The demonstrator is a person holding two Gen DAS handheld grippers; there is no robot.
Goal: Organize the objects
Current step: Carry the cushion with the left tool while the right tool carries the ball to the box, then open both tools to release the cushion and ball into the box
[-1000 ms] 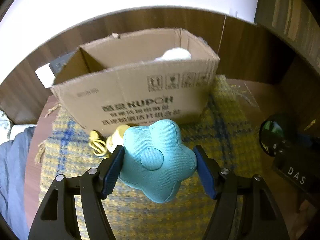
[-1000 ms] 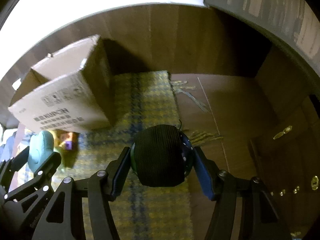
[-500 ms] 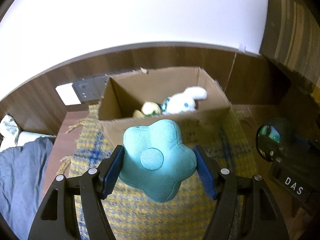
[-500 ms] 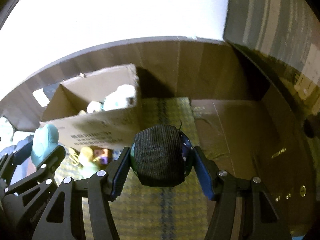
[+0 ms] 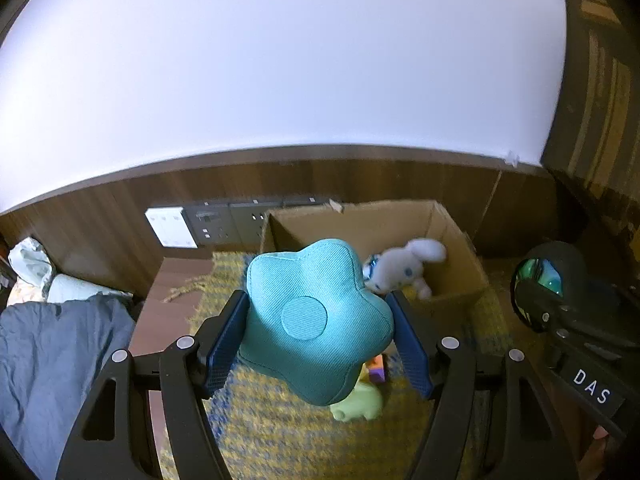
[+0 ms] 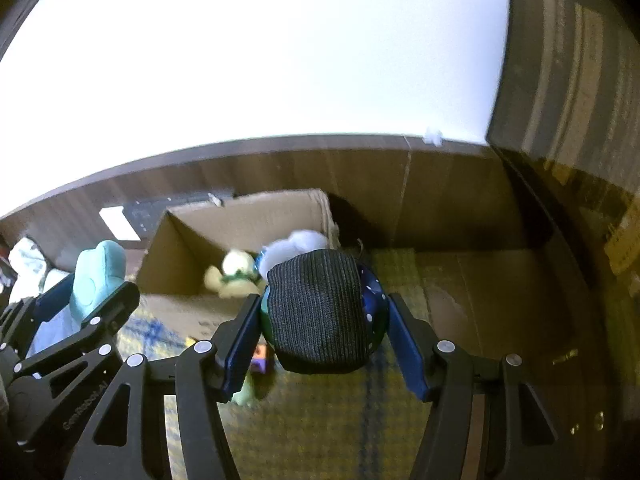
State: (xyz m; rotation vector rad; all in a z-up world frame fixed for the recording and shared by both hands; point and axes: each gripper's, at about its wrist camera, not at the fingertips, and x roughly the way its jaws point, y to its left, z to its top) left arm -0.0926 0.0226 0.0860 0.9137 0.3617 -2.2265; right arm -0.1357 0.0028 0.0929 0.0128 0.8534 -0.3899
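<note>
Two plush toys [image 6: 256, 272] in one cardboard box [image 6: 188, 240].

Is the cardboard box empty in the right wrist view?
No. The cardboard box already holds a white plush toy and a pale yellow plush toy against its right inner side.

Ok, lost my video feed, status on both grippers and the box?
Left gripper shut on teal flower cushion. Right gripper shut on dark knit toy. Cardboard box ahead, open, plush toys inside. Nothing blocking.
</note>
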